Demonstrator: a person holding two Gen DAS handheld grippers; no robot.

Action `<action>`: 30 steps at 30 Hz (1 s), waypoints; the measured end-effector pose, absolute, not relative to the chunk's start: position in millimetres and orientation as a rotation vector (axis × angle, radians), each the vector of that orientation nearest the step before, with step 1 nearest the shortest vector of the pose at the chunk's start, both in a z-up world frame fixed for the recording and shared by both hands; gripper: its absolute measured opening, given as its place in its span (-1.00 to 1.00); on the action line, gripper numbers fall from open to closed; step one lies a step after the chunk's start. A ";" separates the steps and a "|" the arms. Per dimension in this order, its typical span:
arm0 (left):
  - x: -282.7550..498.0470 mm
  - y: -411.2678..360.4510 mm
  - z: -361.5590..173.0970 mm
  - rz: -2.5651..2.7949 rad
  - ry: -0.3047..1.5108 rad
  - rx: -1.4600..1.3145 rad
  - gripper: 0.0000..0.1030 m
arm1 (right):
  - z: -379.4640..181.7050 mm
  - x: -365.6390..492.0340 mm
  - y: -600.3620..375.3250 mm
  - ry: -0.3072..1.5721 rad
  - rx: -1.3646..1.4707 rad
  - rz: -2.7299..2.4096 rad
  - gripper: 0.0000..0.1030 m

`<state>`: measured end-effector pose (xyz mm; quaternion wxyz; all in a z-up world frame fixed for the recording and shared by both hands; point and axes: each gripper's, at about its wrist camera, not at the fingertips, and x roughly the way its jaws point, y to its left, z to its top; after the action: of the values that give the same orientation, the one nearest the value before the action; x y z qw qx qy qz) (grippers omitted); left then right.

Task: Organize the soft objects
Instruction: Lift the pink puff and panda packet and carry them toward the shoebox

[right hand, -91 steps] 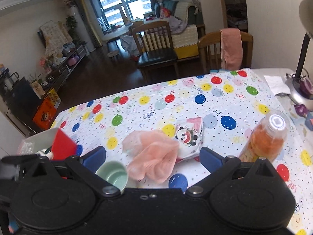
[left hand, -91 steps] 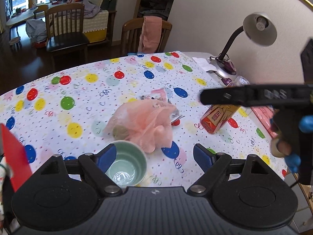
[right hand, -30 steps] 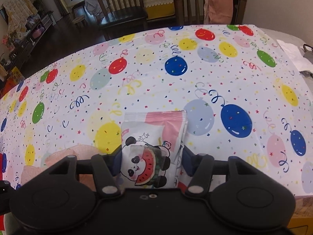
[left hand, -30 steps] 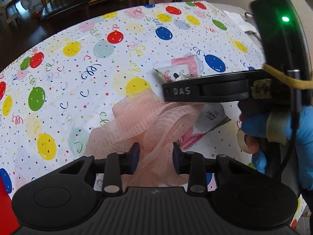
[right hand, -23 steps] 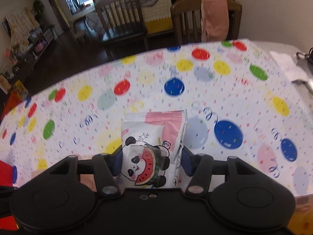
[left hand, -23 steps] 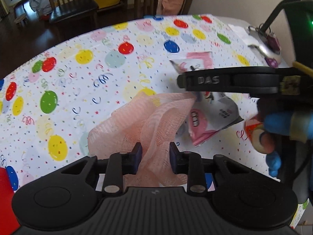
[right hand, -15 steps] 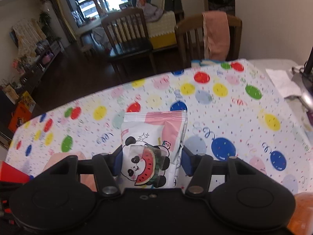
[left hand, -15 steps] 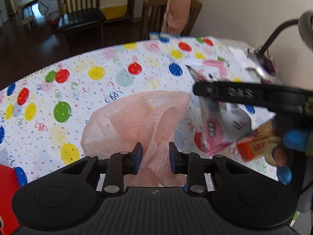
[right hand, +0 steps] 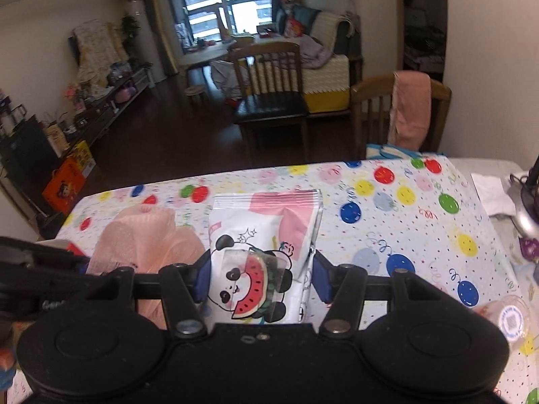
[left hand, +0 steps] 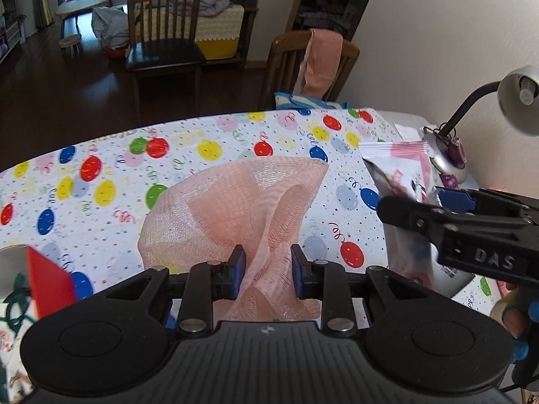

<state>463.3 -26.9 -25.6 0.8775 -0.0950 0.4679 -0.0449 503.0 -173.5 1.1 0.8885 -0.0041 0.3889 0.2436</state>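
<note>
My desk [left hand: 209, 141] has a balloon-print cloth on it, with a grey lamp [left hand: 518, 97] off at its corner by the plain wall. Behind it there's dark wood floor [right hand: 188, 141], two wooden chairs [right hand: 269, 87], one with a pink towel [right hand: 409, 107] draped over it, a sofa [right hand: 323, 43] and a big window [right hand: 222, 3].

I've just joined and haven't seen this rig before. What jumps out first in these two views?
A pink mesh puff fills the centre of the left view, pinched in the left hand-held gripper. A panda snack pouch stands clamped in the right hand-held gripper. Beneath both spreads a balloon-print tablecloth.
</note>
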 end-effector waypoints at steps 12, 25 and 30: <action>400.5 28.4 7.8 -0.067 0.913 -0.242 -0.47 | 37.2 440.7 -128.8 0.758 -0.098 0.633 0.09; 333.8 106.4 29.2 -0.022 0.881 -0.286 -0.47 | 57.0 396.9 -56.7 0.729 -0.146 0.756 0.09; 309.9 141.4 31.8 0.007 0.875 -0.297 -0.47 | 59.5 384.1 -24.0 0.728 -0.161 0.790 0.09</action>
<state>309.9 141.4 31.8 0.8951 -0.1431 0.4222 0.0034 384.1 -24.0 59.5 0.8563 -0.0765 0.3462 0.3757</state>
